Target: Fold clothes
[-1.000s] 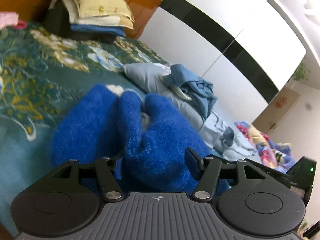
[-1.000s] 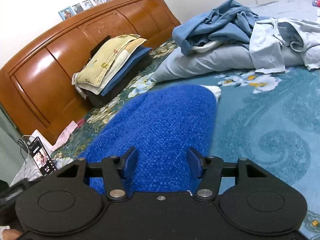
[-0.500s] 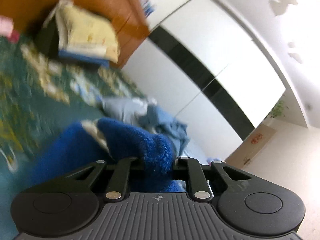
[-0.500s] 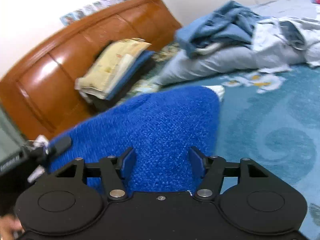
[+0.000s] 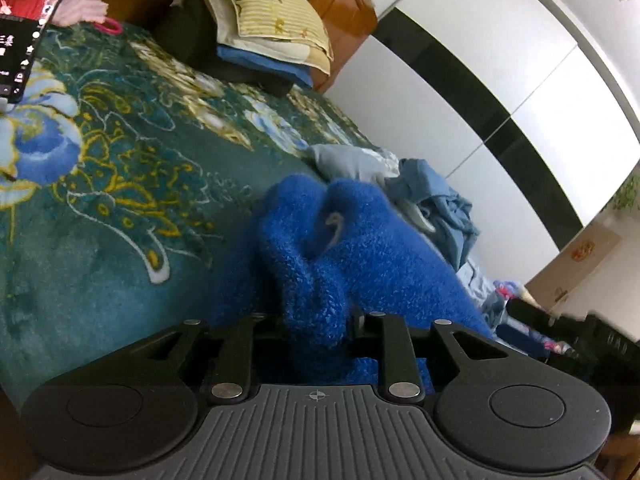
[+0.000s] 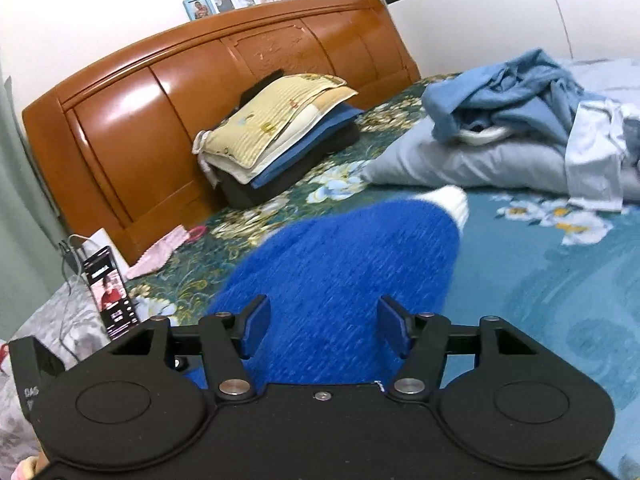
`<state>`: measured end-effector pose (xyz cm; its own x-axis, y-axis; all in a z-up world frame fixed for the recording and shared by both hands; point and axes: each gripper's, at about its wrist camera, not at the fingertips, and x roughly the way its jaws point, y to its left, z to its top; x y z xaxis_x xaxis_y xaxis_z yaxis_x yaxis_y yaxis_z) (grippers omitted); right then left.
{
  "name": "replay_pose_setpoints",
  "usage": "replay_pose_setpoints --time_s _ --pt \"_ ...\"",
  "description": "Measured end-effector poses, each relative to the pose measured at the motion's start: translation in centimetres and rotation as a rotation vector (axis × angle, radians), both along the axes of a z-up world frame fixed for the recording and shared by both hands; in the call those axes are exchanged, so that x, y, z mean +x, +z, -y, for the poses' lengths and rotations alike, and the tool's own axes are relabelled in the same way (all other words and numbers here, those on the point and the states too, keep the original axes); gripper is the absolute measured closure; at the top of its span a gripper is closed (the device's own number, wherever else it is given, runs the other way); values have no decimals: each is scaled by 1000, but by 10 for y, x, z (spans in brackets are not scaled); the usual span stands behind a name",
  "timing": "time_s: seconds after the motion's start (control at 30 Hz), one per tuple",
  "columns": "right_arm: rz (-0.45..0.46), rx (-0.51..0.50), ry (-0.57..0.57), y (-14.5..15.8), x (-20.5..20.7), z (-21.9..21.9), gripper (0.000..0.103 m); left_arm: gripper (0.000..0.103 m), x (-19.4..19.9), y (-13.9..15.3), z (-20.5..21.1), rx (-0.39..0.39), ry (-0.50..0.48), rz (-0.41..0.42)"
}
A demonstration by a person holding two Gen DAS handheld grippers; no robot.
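Left wrist view: the left tongs (image 5: 316, 322), spread wide a second ago with the blue fleece (image 5: 360, 264) merely lying between them, are now clenched on a bunched ridge of it, after a fast swing that blurred the half-second frame. The fleece rests on the bed (image 5: 100, 208), its far end humped into two rolls. In the right wrist view the right tongs (image 6: 324, 330) stay released, poised over the smooth span of fleece (image 6: 352, 280) whose white cuff (image 6: 454, 202) points toward the unfolded pile (image 6: 516, 96). My reading: a grip is secured, so a fold can be drawn over. A folded stack (image 6: 280, 132) sits by the headboard (image 6: 132, 128).
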<state>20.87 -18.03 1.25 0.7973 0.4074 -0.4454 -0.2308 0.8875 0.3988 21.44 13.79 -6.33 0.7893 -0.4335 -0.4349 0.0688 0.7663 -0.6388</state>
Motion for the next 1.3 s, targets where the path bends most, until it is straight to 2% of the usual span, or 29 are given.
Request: replay_pose_setpoints --time_s 0.1,0.17,0.2,0.23,0.3,0.4,0.5,0.63,0.77,0.83,0.97,1.1,1.17,1.3 --pt "-13 -21 -6 3 12 -1 46 78 1 -3 -1 -14 -6 0" --pt "-36 -36 5 2 22 -6 57 78 -4 2 -4 -11 -1 13" --pt "-46 -47 10 1 25 -9 67 75 -7 6 -5 -7 4 24" --pt "-56 -61 14 0 29 -12 71 74 -11 10 -7 -2 9 34" --pt "-60 -87 10 -1 31 -15 74 59 -18 18 -10 7 18 55" --pt "-75 -91 -4 -1 32 -13 73 59 -30 31 -15 27 33 91" --pt "-81 -93 -1 -3 31 -13 72 58 -40 57 -10 84 41 172" --pt "-66 -122 7 0 27 -16 71 57 -44 88 23 156 -69 257" --pt "-45 -76 68 6 7 -13 77 60 -32 80 51 223 -142 226" --pt "-44 -88 106 7 -3 -14 90 60 -25 68 55 243 -135 186" --pt "-53 -130 141 4 -18 -15 92 73 -19 45 46 246 -101 103" --pt "-102 -160 174 -11 -21 -21 93 75 -17 31 38 239 -94 64" --pt "-131 -170 183 -20 -21 -25 94 75 -17 30 39 272 -101 67" --pt "-162 -175 190 -31 -19 -30 100 75 -15 25 37 280 -100 54"
